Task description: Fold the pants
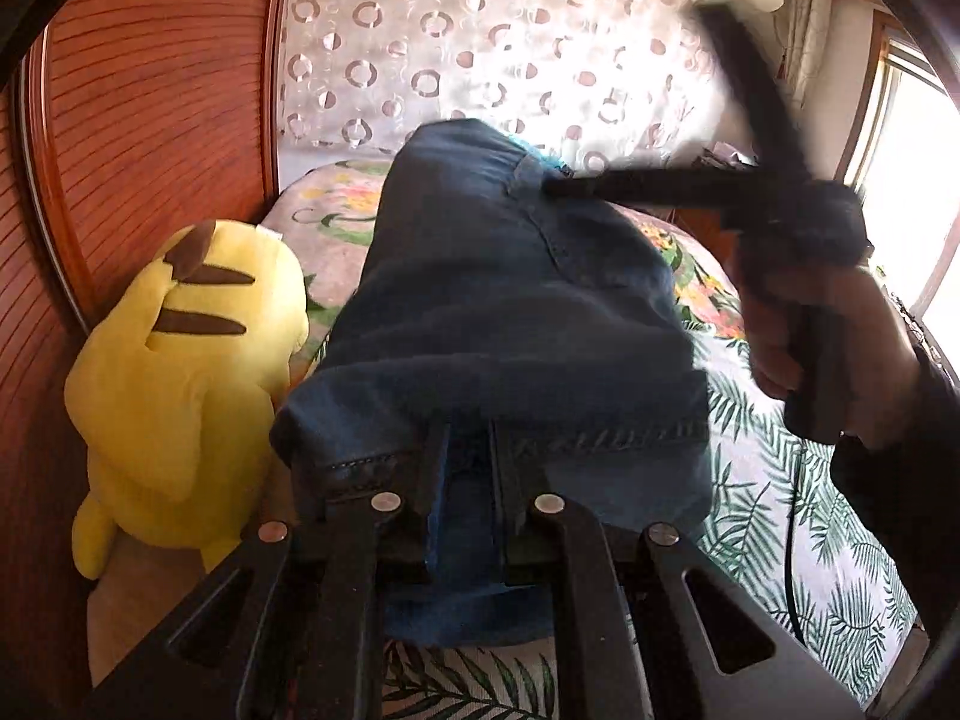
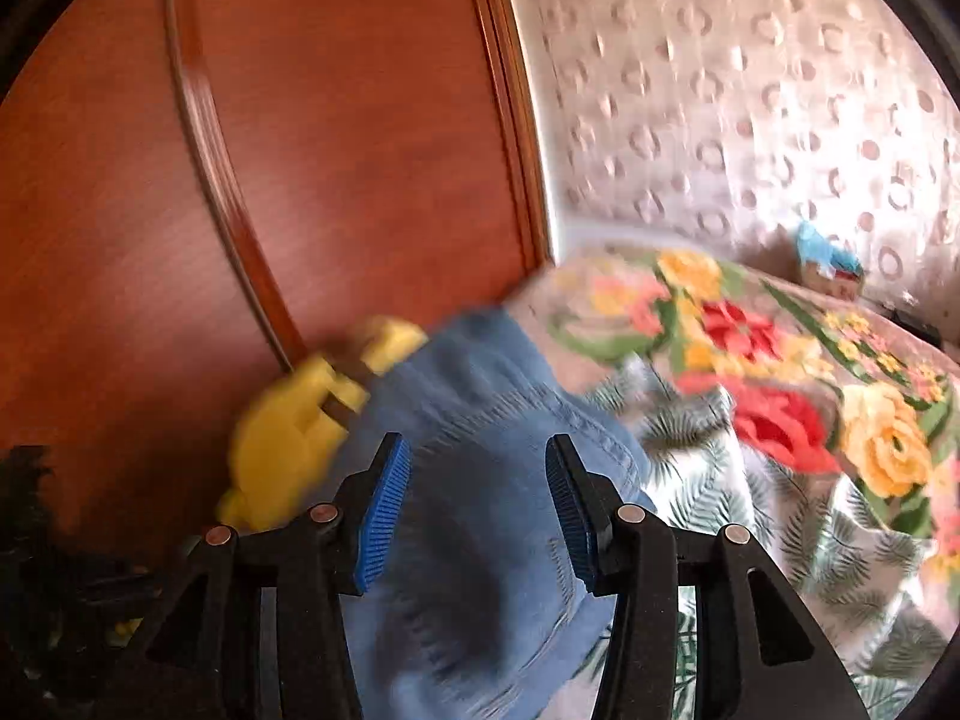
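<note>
The blue denim pants (image 1: pixel 492 300) lie along the bed, reaching away from the left wrist camera. My left gripper (image 1: pixel 468 450) is shut on the hem end of the pants and holds it lifted. My right gripper shows in the left wrist view (image 1: pixel 630 90) at the upper right, jaws spread wide, its lower finger just above the far part of the pants. In the right wrist view the right gripper (image 2: pixel 477 480) is open, blue pads apart, hovering over the pants (image 2: pixel 480 540). That view is blurred.
A yellow plush toy (image 1: pixel 186 372) sits left of the pants against a wooden wardrobe (image 1: pixel 150 90). The bed has a palm-leaf sheet (image 1: pixel 780 510) and a floral blanket (image 2: pixel 780 372). A patterned curtain wall (image 1: pixel 480 42) stands behind; a window (image 1: pixel 900 180) is at right.
</note>
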Demonstrator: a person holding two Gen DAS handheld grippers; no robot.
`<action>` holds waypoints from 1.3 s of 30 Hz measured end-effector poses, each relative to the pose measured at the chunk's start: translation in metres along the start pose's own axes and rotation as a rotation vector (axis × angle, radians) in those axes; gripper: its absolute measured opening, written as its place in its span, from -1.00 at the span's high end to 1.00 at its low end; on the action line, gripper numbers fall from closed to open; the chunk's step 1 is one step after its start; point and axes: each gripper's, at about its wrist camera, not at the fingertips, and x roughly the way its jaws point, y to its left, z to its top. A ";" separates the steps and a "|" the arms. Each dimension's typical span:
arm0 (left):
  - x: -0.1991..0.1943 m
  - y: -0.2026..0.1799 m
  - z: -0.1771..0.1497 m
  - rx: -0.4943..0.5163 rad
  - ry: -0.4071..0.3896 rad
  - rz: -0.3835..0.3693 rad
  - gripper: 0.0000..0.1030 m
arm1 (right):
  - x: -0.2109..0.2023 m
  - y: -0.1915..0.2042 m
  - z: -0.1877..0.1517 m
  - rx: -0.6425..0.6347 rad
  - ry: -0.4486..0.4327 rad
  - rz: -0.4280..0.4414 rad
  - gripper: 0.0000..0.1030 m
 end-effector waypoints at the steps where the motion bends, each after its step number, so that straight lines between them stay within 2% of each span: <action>1: 0.000 0.001 -0.001 -0.002 -0.001 -0.004 0.77 | 0.014 -0.009 -0.005 0.014 0.040 -0.012 0.05; 3: -0.004 -0.002 -0.003 -0.002 -0.003 -0.002 0.77 | 0.023 -0.030 -0.017 0.087 0.046 0.004 0.05; 6: -0.011 -0.007 -0.004 0.010 -0.015 0.014 0.77 | 0.010 -0.048 -0.027 0.163 0.015 0.018 0.05; 10: -0.035 -0.022 -0.003 0.029 -0.071 0.027 0.76 | -0.037 -0.047 -0.046 0.182 -0.039 0.007 0.05; 15: -0.065 -0.050 -0.006 0.075 -0.125 0.024 0.73 | -0.104 -0.031 -0.088 0.151 -0.098 0.002 0.04; 17: -0.078 -0.065 -0.009 0.095 -0.148 0.018 0.64 | -0.140 -0.030 -0.110 0.148 -0.125 -0.011 0.05; 19: -0.089 -0.078 -0.012 0.114 -0.168 0.013 0.44 | -0.171 -0.025 -0.131 0.143 -0.151 -0.025 0.04; 25: -0.120 -0.123 -0.026 0.177 -0.217 -0.028 0.07 | -0.260 -0.011 -0.198 0.136 -0.192 -0.080 0.04; 27: -0.127 -0.137 -0.030 0.200 -0.222 -0.042 0.03 | -0.289 -0.006 -0.220 0.139 -0.209 -0.101 0.04; 29: -0.136 -0.153 -0.035 0.226 -0.229 -0.052 -0.14 | -0.316 0.005 -0.236 0.140 -0.226 -0.126 0.04; 31: -0.143 -0.165 -0.039 0.242 -0.249 -0.062 -0.53 | -0.338 0.009 -0.252 0.143 -0.241 -0.156 0.04; 35: -0.155 -0.186 -0.048 0.273 -0.264 -0.089 -0.61 | -0.372 0.022 -0.272 0.157 -0.268 -0.184 0.04; 39: -0.167 -0.206 -0.057 0.297 -0.294 -0.080 -0.70 | -0.380 0.024 -0.285 0.189 -0.285 -0.211 0.04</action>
